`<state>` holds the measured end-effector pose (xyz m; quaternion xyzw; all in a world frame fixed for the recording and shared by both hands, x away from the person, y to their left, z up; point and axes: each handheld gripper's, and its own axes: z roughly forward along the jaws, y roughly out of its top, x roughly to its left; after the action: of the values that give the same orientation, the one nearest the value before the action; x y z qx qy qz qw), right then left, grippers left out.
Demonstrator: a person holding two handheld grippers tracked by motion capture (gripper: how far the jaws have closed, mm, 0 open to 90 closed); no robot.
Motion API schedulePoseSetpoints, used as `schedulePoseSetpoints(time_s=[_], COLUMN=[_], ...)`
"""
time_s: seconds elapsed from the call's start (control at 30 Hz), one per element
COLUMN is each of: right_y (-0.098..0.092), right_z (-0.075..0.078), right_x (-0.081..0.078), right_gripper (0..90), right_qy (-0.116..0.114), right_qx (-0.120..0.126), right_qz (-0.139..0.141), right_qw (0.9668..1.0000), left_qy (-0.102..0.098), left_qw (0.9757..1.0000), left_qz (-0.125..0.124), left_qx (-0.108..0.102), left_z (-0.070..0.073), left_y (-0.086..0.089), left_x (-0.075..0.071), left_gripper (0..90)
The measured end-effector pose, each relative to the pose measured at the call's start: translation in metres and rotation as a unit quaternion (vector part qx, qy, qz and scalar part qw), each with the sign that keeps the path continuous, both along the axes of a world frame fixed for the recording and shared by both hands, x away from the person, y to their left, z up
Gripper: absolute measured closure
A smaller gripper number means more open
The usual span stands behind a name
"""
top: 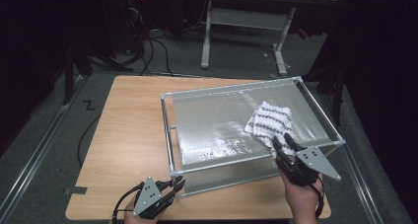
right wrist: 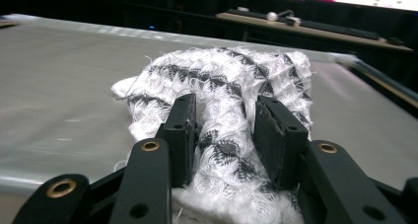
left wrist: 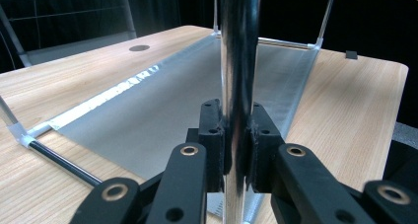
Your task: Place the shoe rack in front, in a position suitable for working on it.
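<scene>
Currently I pinch the black-and-white striped cloth (right wrist: pixel 231 135) between the right gripper (top: pixel 285 144) jaws atop the glass-topped metal frame (top: pixel 170 130); left gripper (top: pixel 173 185) jaws clamp its corner post (left wrist: pixel 238 76).

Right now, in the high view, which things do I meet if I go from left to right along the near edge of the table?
left gripper, shut on the frame's near corner post → frosted top panel of the frame → striped cloth → right gripper, clamped on the cloth's near edge.
</scene>
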<state>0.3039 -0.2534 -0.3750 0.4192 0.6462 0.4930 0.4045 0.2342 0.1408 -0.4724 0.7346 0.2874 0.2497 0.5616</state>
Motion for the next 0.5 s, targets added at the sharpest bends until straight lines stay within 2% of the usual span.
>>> schedulePoseSetpoints(time_s=[0.03,0.1,0.5], right_y=[-0.013,-0.024,-0.080], right_z=[0.001,0.001,0.003], right_x=[0.003,0.006,0.016], right_gripper=[61.1,61.1,60.9], right_qy=[0.003,0.003,0.009], right_qx=[0.001,-0.002,0.006], right_qz=[-0.016,-0.030,-0.099], right_qw=[0.9999,0.9996,0.9951], left_qy=[0.000,0.000,-0.001], left_qw=[1.0000,1.0000,1.0000], left_qz=[0.000,0.000,0.000], left_qx=[0.000,-0.001,0.000], left_z=[0.000,0.000,0.000], left_y=[0.000,0.000,0.000], left_x=[0.000,0.000,0.000], left_gripper=[80.1,80.1,80.1])
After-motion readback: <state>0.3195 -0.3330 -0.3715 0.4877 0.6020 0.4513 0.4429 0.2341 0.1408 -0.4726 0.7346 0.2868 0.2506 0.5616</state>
